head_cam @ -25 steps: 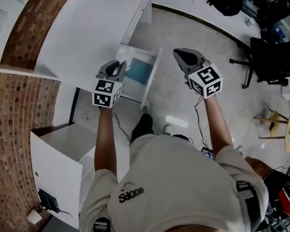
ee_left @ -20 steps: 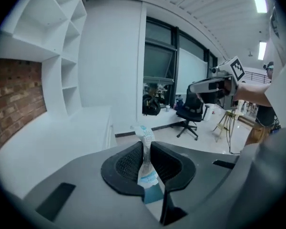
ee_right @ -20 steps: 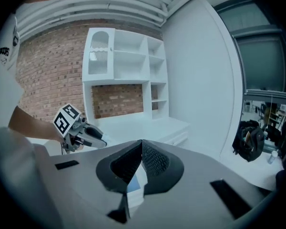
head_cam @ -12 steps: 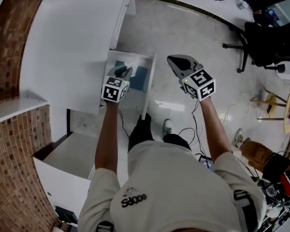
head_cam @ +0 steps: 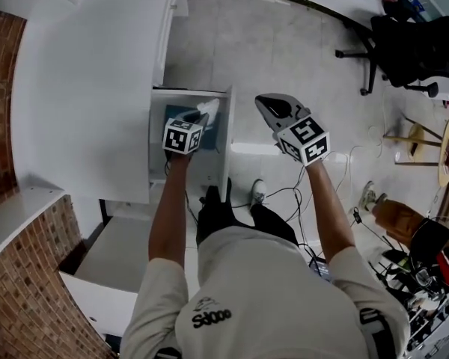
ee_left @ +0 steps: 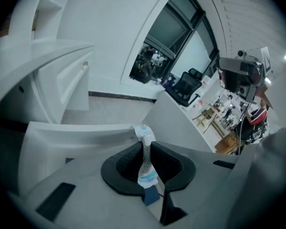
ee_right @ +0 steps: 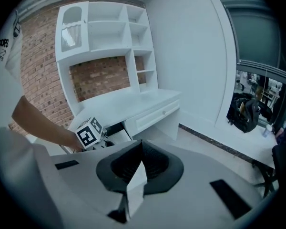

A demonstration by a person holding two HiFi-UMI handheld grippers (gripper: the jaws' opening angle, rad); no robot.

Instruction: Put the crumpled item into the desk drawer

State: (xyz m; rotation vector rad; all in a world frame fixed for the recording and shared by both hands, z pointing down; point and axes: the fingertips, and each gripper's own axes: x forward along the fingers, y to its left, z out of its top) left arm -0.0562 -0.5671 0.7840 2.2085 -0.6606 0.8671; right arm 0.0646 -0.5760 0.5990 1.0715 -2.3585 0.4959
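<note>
Head view: the left gripper (head_cam: 197, 116) carries the crumpled white wrapper (head_cam: 210, 109) over the open white desk drawer (head_cam: 229, 126), near its outer edge. By my judgement only the release is left, and perhaps closing the drawer. The right gripper (head_cam: 263, 103) hangs beside the drawer, above the pale floor (head_cam: 284, 51).

Left gripper view: only here is the grip plain, with the fingers pinching the blue-printed wrapper and its end poking past them.

Right gripper view: its fingers are pressed together on nothing. Only this view shows the white tabletop (ee_right: 133, 101), the shelves (ee_right: 109, 32) and the brick wall (ee_right: 100, 78).
</note>
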